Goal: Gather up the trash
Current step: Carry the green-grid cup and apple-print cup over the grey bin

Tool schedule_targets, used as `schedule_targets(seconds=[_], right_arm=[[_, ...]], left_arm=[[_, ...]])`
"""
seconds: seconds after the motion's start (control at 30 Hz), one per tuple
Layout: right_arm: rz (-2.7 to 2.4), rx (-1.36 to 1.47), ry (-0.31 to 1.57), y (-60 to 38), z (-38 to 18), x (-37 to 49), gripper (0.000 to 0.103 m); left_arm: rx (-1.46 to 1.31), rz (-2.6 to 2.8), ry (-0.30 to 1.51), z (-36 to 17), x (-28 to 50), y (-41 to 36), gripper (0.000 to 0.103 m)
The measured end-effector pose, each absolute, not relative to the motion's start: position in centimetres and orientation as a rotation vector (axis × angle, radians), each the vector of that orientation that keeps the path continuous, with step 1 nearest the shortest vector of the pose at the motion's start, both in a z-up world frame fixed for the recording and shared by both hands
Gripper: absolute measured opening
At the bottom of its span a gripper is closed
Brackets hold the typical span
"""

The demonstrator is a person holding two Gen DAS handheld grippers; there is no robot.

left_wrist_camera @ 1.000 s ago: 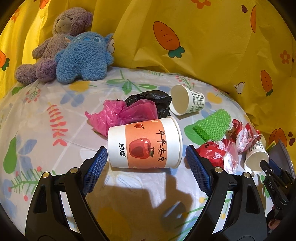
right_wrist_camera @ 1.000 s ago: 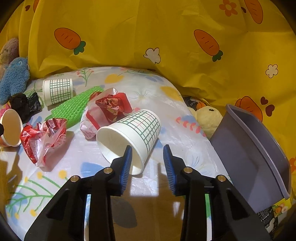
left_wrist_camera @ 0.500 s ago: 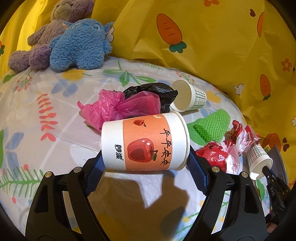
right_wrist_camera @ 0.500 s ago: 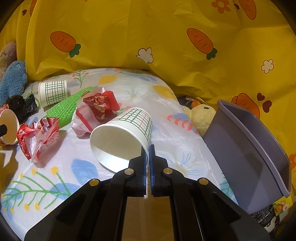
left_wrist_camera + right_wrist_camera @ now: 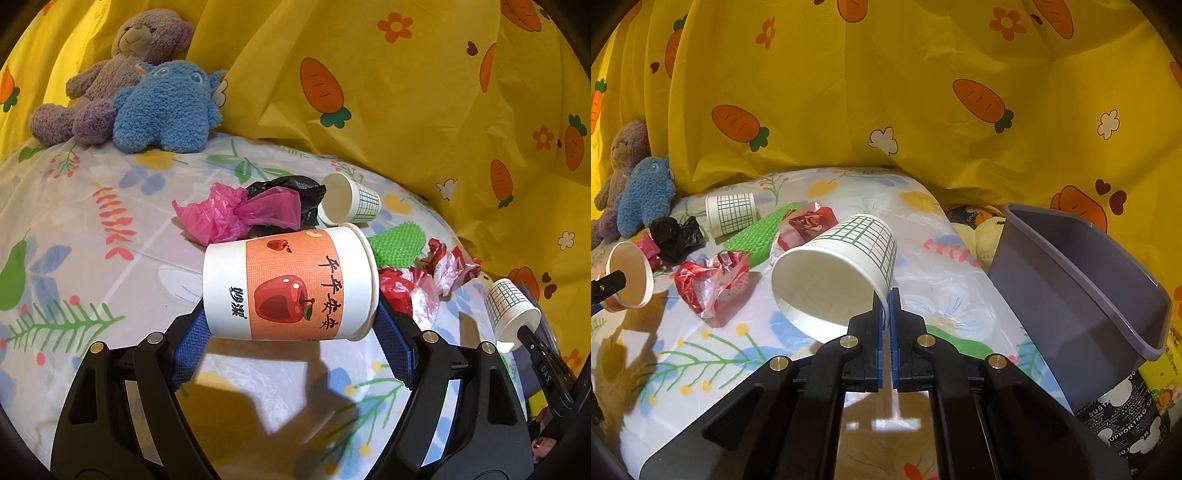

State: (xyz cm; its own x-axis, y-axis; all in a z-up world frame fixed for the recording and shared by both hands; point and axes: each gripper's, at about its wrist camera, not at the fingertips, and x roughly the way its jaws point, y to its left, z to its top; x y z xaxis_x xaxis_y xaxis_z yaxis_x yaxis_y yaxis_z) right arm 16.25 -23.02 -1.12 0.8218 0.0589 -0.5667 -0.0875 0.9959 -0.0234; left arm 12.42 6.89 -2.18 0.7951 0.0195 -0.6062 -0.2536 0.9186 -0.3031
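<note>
A home play corner: plush toys sit at the far edge of a floral-covered table, backed by a carrot-print yellow cloth.

A table covered with a clear plastic sheet over a floral cloth fills the lower half of both views. On it, at the upper left of the left view, sit a purple teddy bear and a blue plush toy, touching. Near the centre lie a pink plastic bag and a black bag, bunched together, with a checked paper cup on its side just beside them. To the right lie a green mesh sleeve and crumpled red wrappers.
</note>
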Motion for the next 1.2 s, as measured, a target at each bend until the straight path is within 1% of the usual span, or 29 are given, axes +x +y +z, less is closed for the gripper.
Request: schedule_targets(seconds=[0.6, 1.2], right_arm=[[0.163, 0.007, 0.558, -22.6, 0.0, 12.5, 0.004], [0.166, 0.036, 0.527, -24.2, 0.7, 11.4, 0.004]], left_arm=[[-0.339, 0.051, 0.562, 0.5, 8.8, 3.6, 0.08], [-0.308, -0.034, 0.53, 1.7, 8.9, 0.1, 0.08]])
